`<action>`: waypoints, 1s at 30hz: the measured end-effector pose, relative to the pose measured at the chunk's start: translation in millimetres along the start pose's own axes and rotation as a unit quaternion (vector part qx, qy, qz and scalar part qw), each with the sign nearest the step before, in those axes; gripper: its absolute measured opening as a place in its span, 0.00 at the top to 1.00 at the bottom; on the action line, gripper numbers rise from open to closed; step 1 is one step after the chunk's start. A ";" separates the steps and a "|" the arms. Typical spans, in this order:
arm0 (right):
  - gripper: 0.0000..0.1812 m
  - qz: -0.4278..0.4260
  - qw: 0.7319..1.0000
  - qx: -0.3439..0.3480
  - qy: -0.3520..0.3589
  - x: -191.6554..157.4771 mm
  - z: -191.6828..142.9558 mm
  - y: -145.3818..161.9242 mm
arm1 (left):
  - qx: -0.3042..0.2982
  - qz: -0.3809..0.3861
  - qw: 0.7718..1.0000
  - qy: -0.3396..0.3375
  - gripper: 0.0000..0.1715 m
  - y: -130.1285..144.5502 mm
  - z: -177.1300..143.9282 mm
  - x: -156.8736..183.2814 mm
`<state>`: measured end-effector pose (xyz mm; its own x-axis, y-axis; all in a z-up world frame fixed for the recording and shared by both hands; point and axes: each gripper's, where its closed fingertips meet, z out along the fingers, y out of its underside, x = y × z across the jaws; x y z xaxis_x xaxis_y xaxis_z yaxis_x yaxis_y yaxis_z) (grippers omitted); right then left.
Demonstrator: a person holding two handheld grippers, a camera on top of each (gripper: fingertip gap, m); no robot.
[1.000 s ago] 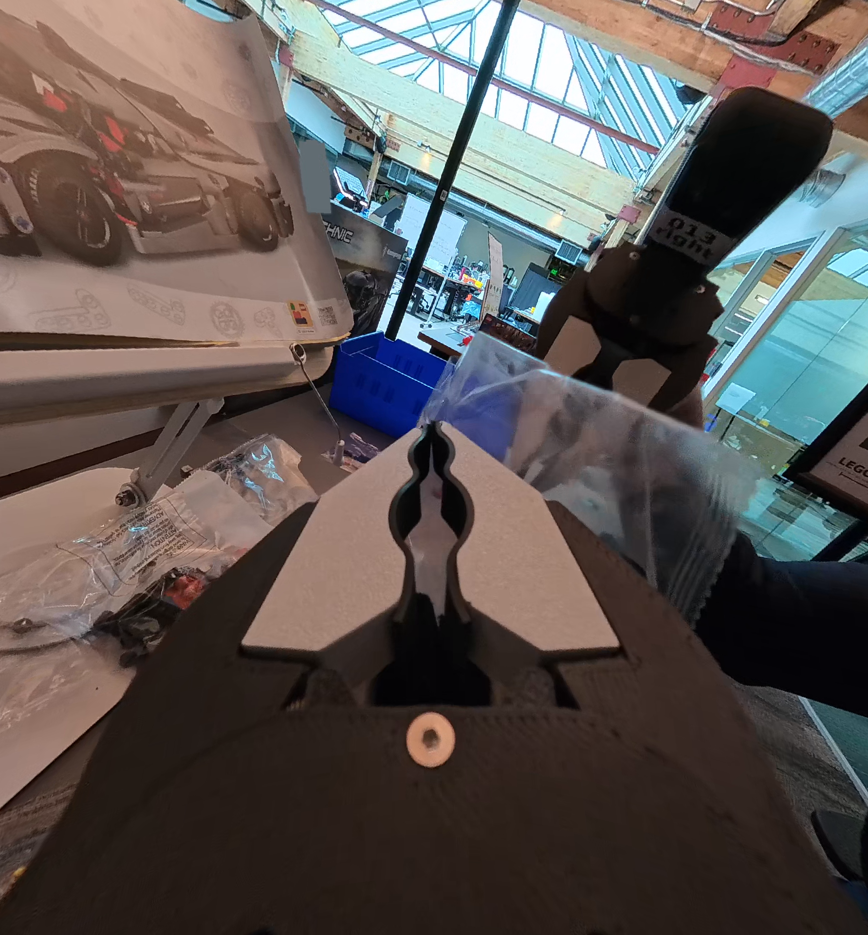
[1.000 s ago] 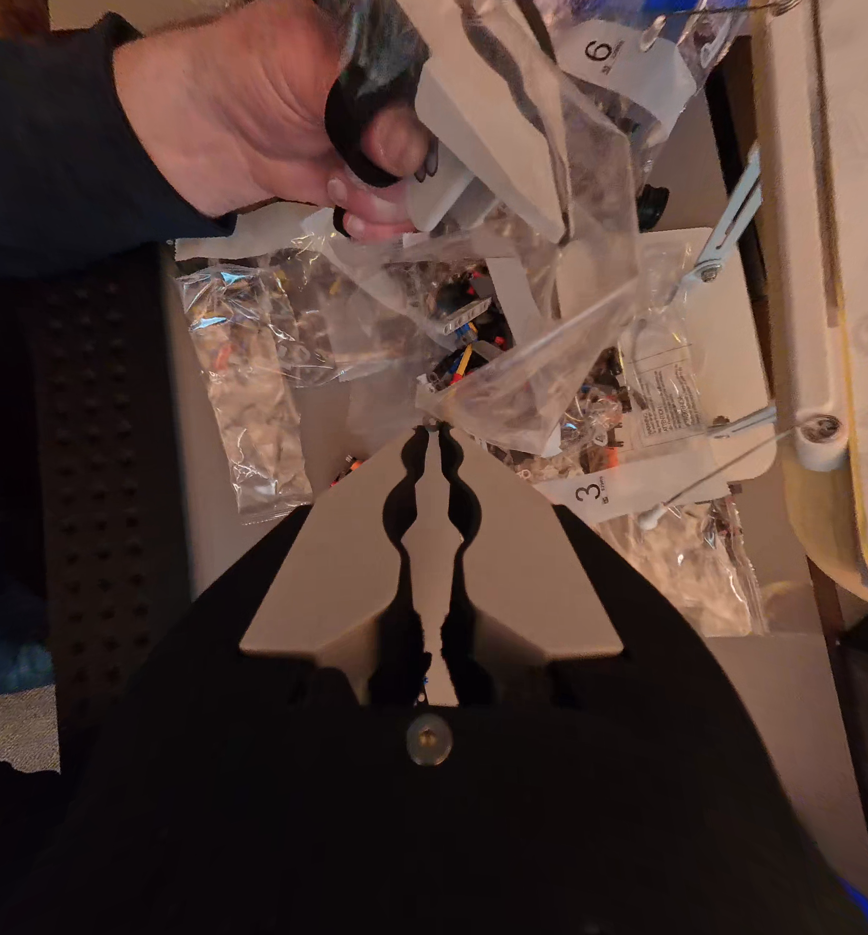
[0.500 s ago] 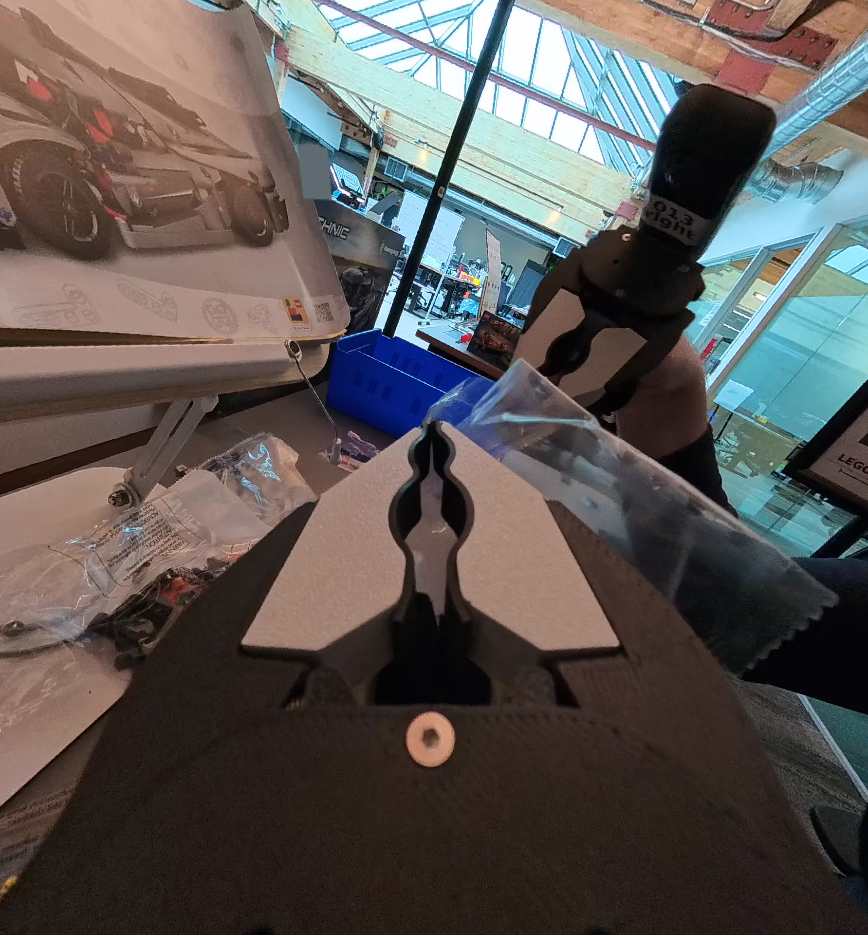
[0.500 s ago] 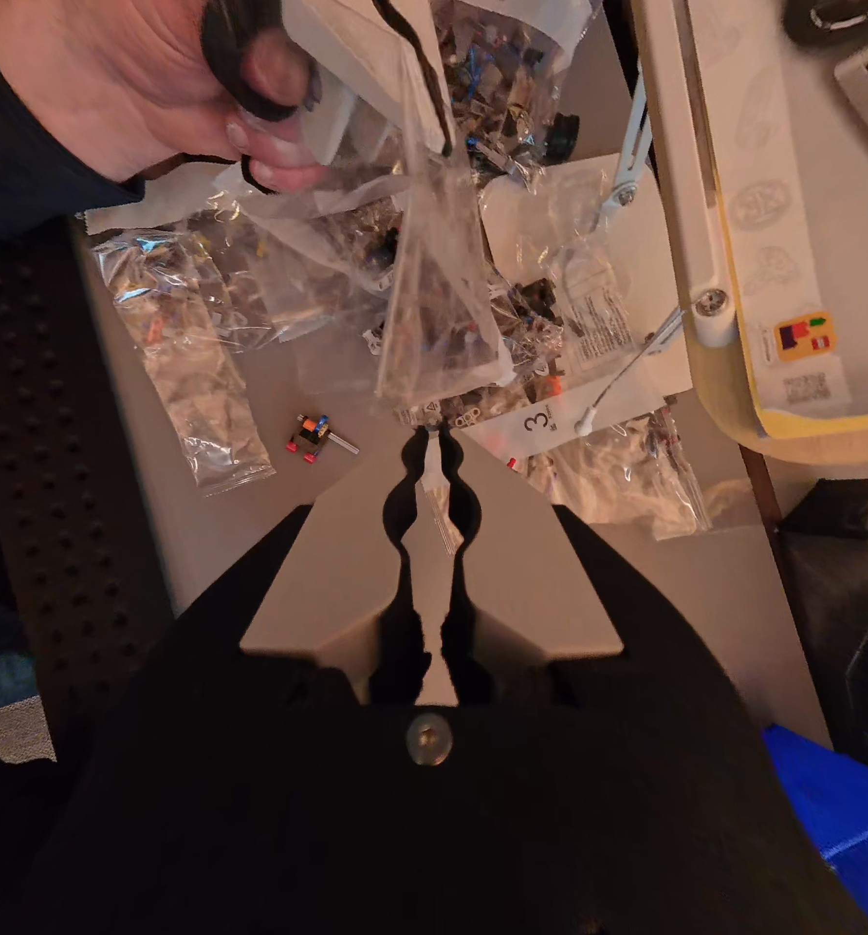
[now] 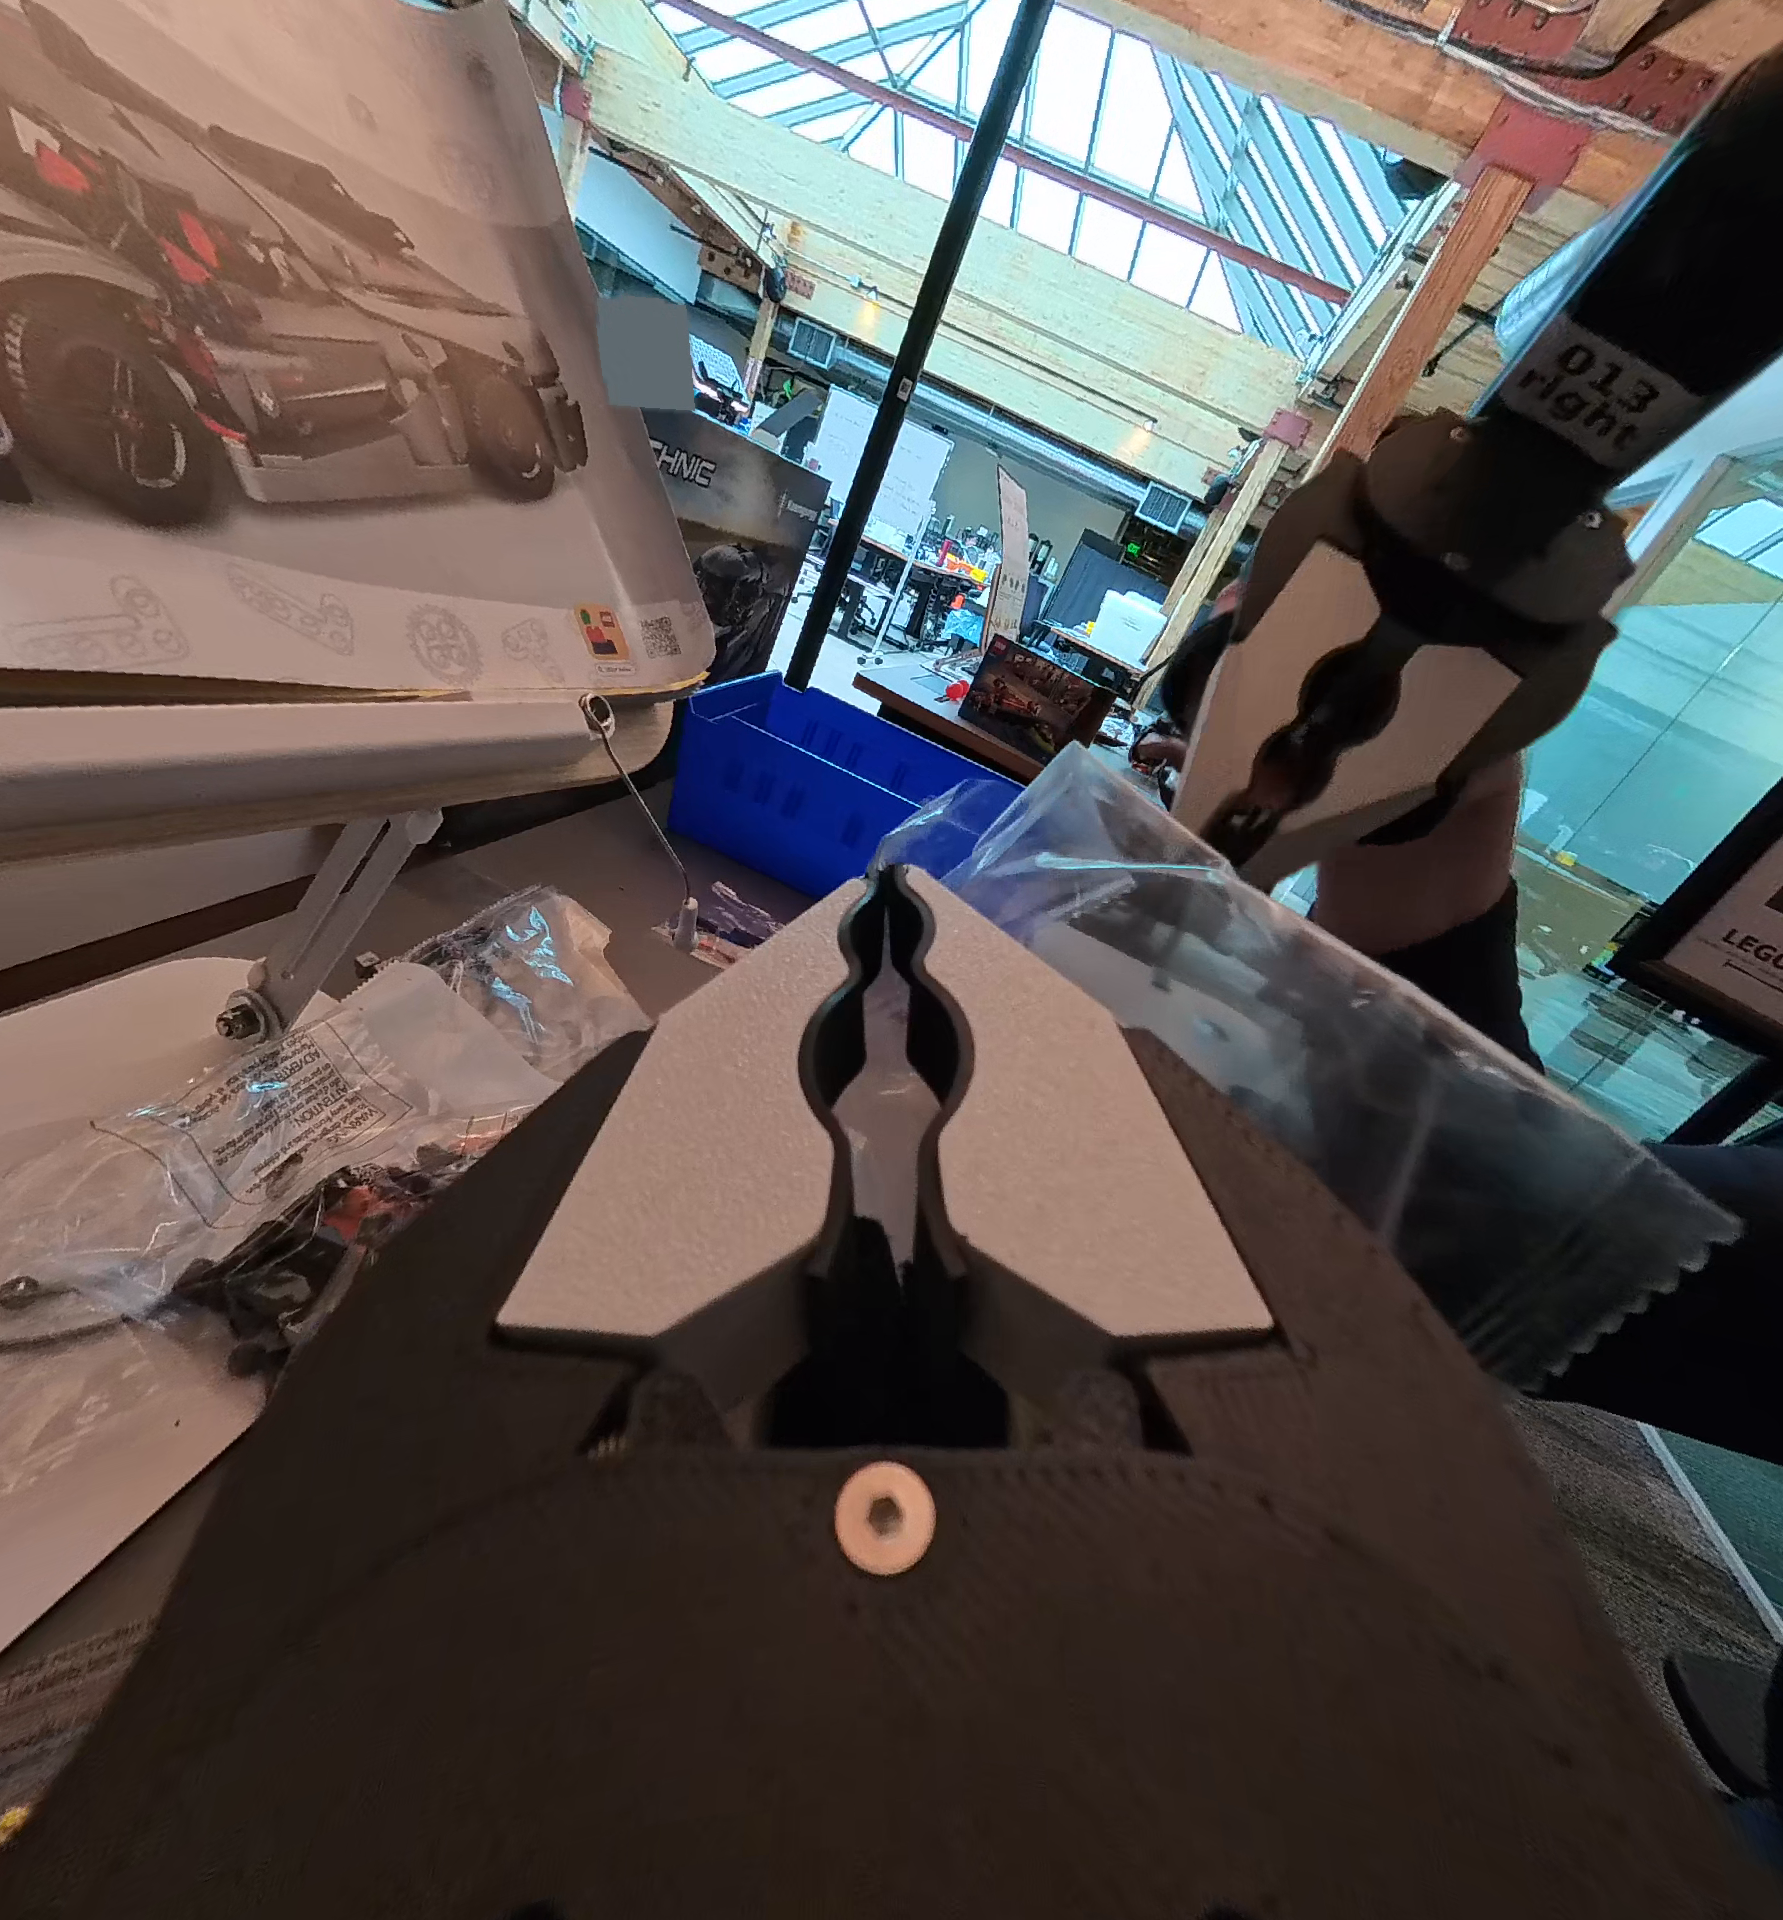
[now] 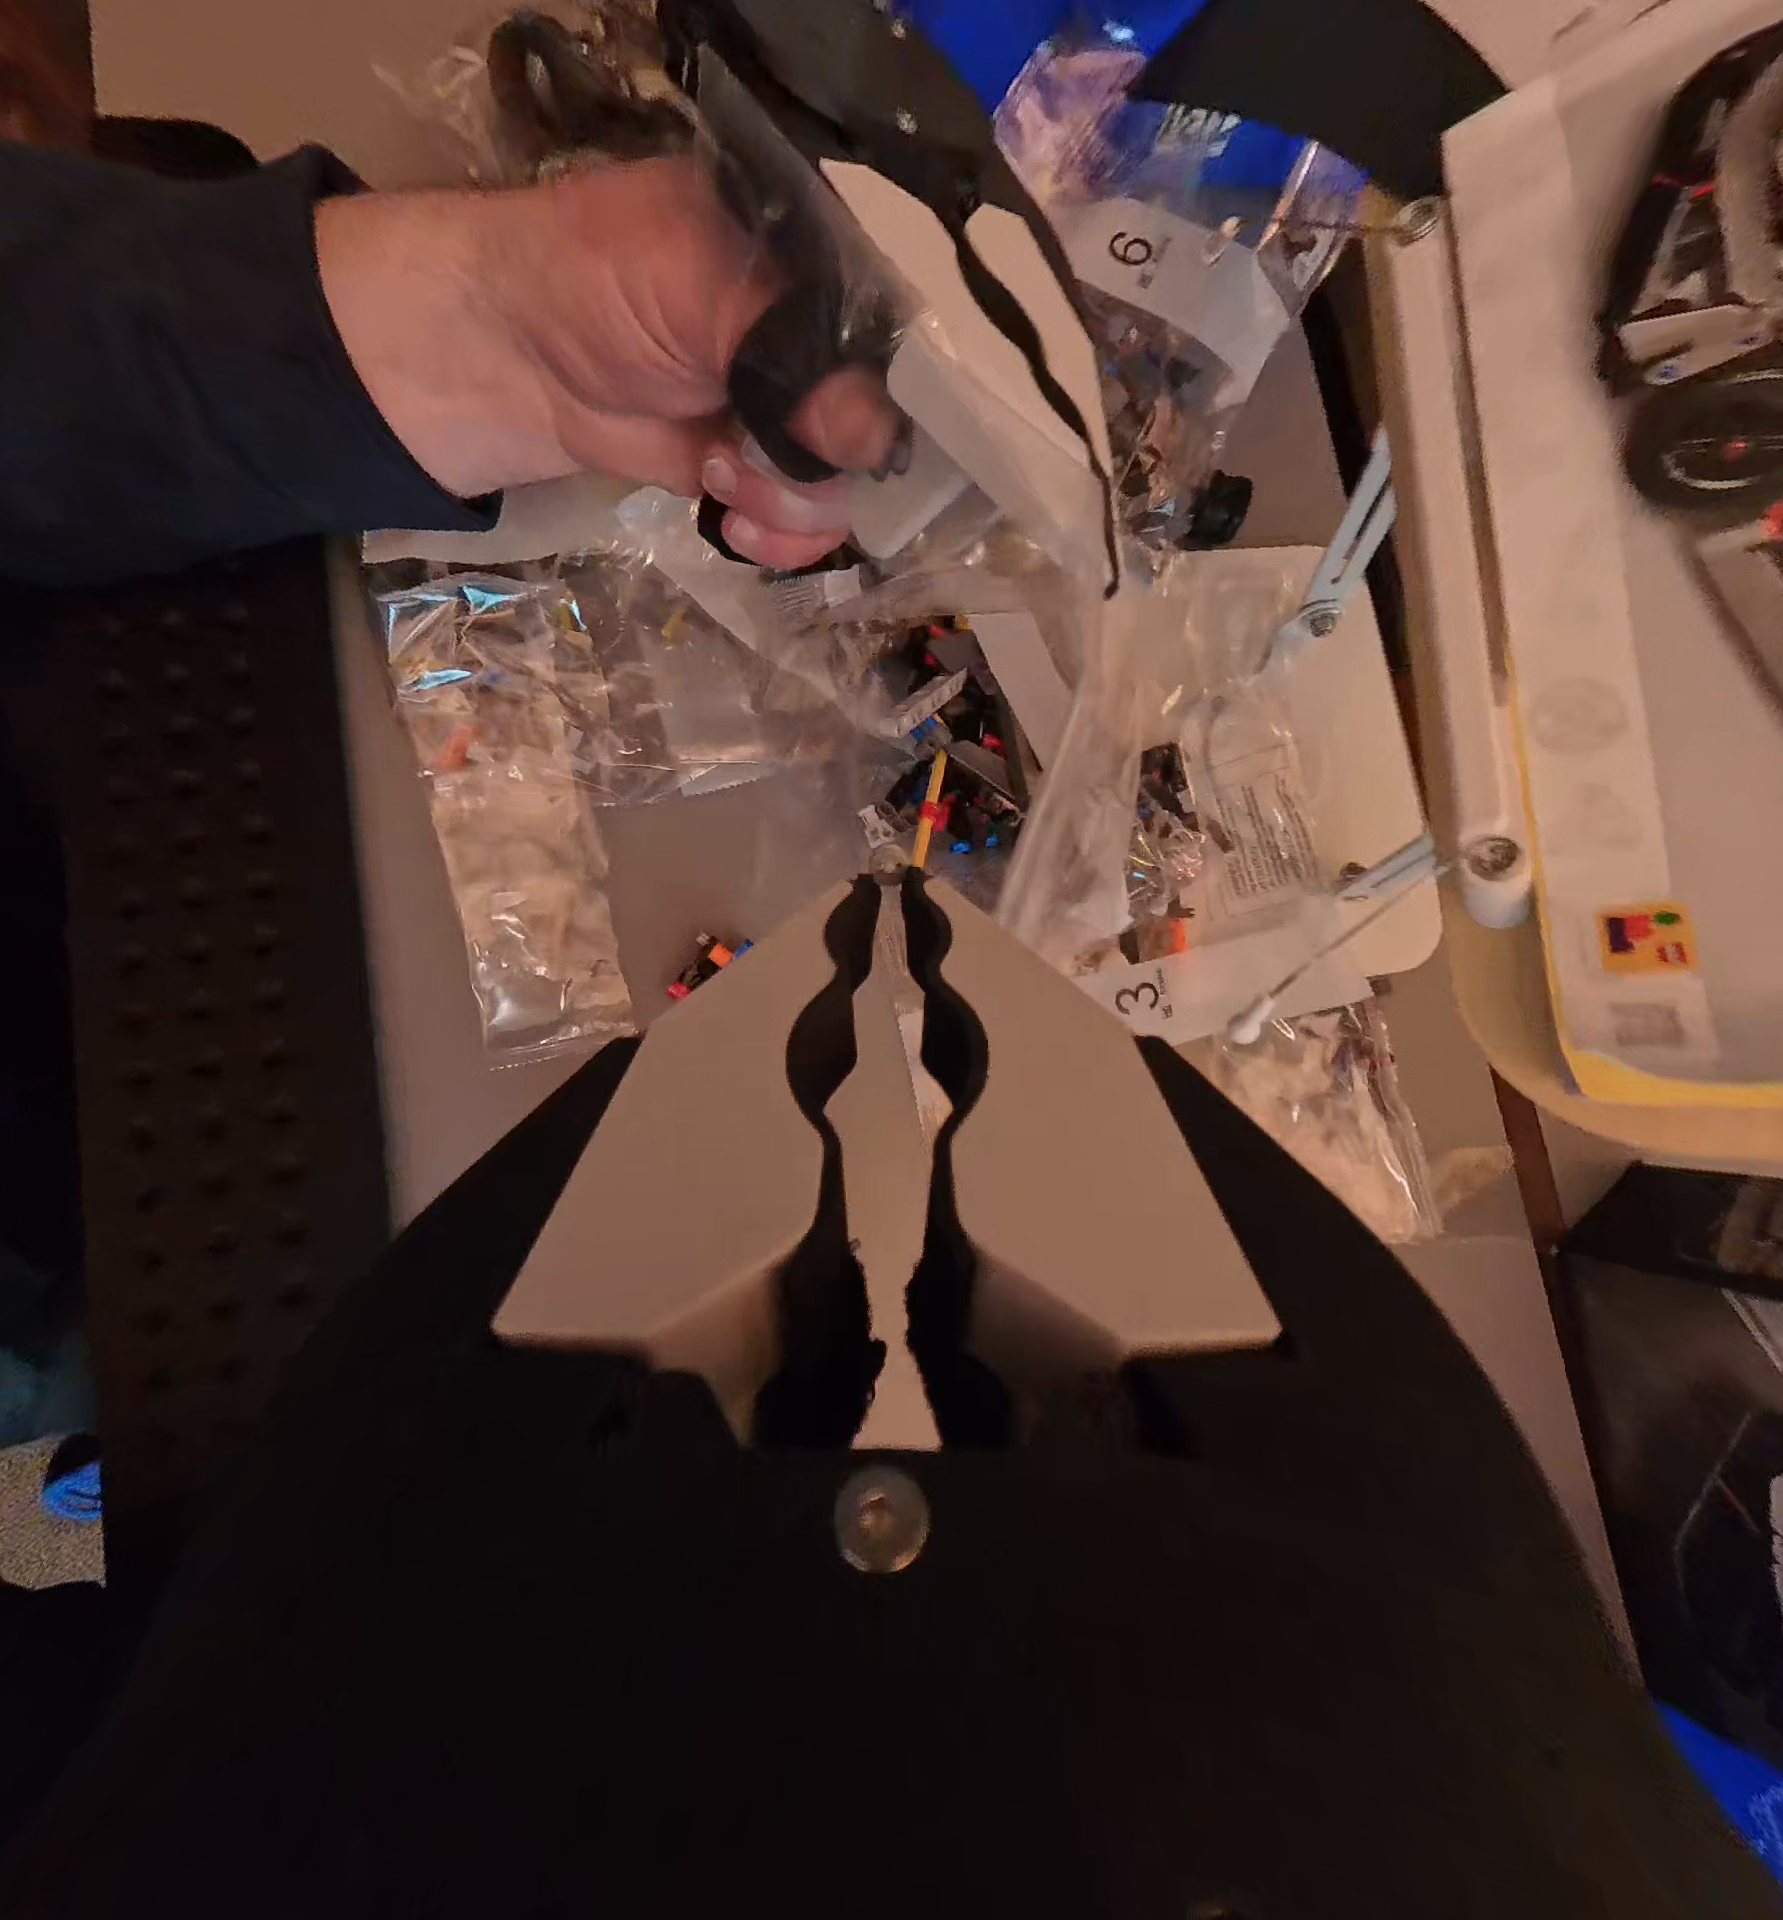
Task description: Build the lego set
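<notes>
A second ago both tools pinched the same clear plastic bag [image 5: 1334, 1070] and pulled against each other. Now they have come apart, and the right gripper [image 6: 892, 883] has come away with only a thin strip of plastic [image 6: 908, 1039], which lies between jaws that are pressed nearly together. The strip looks torn from the bag's edge, so I judge the bag is now open, or at least started. The left gripper [image 5: 892, 894] keeps its jaws closed on one end of the bag. In the left wrist view the bag sticks out to the right, with dark pieces inside and its zigzag edge at the far end. It is held up in the air above the table [image 6: 752, 862], not resting on it. The right tool has swung back over the table during this last second and now points down at a small heap of loose pieces [image 6: 954, 769] among other sealed bags [image 6: 513, 831]. In the left wrist view its tip is just beside the held bag; whether it touches I cannot tell. The hand [image 6: 554, 322] around the left tool has part of the bag draped over it. The instruction booklet [image 5: 243, 312] stands on its stand to one side, with a blue bin [image 5: 793, 790] behind. For the build, this probably means the pieces can be tipped out next, and the strip will need dropping first.
</notes>
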<state>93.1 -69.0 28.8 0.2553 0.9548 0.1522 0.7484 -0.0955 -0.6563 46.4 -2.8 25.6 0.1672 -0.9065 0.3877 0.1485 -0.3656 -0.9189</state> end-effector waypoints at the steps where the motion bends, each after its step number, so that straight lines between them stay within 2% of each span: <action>1: 0.98 0.000 1.000 -0.011 0.000 0.4 8.4 1.2 | 0.000 0.000 1.000 0.000 1.00 -0.1 -0.1 0.1; 7: 0.93 -0.021 0.993 -0.099 0.062 20.1 53.3 19.1 | -0.002 0.000 1.000 -0.002 1.00 0.5 0.3 -0.5; 10: 0.93 -0.021 0.994 -0.094 0.060 20.1 56.3 17.1 | 0.000 0.001 1.000 -0.003 1.00 -0.8 -1.1 -1.0; 15: 0.95 -0.022 0.995 -0.064 0.076 23.4 41.9 7.5 | 0.000 0.001 1.000 -0.002 1.00 -0.7 -1.0 -0.6; 20: 0.96 -0.008 0.995 -0.046 0.084 31.9 19.5 12.0 | -0.002 0.000 1.000 -0.001 1.00 0.8 0.1 -0.9; 25: 0.96 0.048 0.994 -0.014 0.097 54.7 -19.9 33.8 | -0.003 0.001 1.000 -0.001 1.00 1.0 0.4 -0.7; 30: 0.93 0.114 0.986 -0.040 0.119 83.7 -37.0 79.8 | -0.006 -0.001 1.000 -0.003 1.00 3.3 1.5 -2.1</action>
<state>196.9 -7.2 16.4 0.5515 0.8140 0.1824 0.6985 -0.3311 -0.6344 48.0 -1.8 21.9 0.1722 -0.9049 0.3893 0.1373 -0.3693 -0.9191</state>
